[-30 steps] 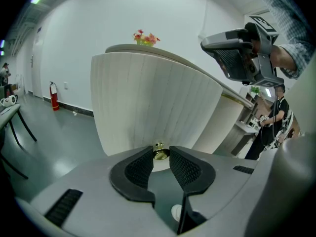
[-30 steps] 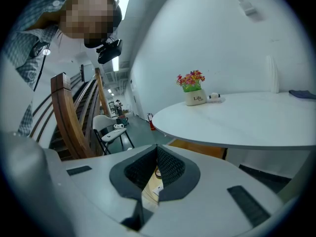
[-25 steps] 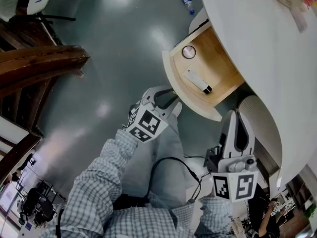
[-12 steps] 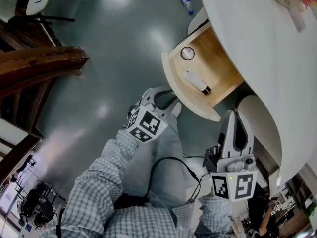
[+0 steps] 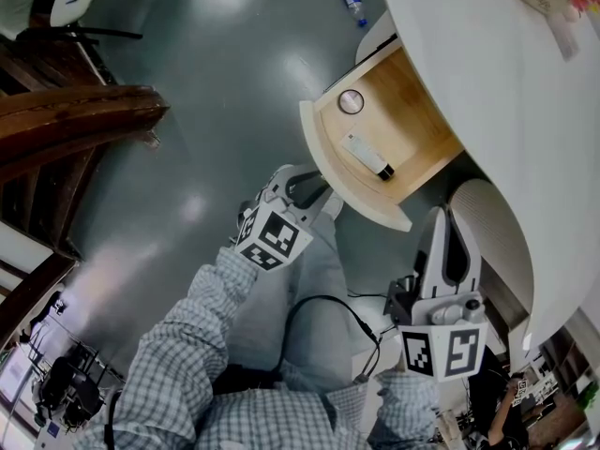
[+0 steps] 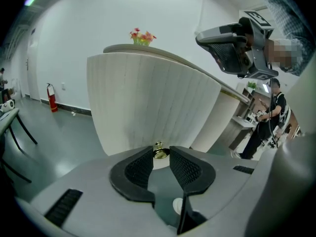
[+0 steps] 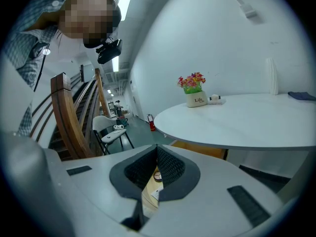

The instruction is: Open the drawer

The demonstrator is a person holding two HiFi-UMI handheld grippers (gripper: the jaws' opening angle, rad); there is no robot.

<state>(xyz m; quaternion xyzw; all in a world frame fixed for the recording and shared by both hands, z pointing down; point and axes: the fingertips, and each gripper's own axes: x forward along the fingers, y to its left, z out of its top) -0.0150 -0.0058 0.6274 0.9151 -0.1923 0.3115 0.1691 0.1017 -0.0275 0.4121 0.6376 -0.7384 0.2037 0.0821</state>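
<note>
Under the round table (image 5: 487, 82), the drawer (image 5: 322, 169) stands well out, your left gripper (image 5: 314, 187) clamped on its brass knob (image 6: 159, 152), right gripper (image 7: 157, 149) closed and idle; likely just finish the straight pull.

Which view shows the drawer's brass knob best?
Left gripper view: the brass knob sits centred between the jaws of the left gripper. Head view: that gripper hides it. Right gripper view: only the wooden inside of the drawer.

drawer (image 5: 319, 153) — slid further out | left gripper (image 5: 315, 191) — drew back with knob (image 6: 159, 152)
</note>
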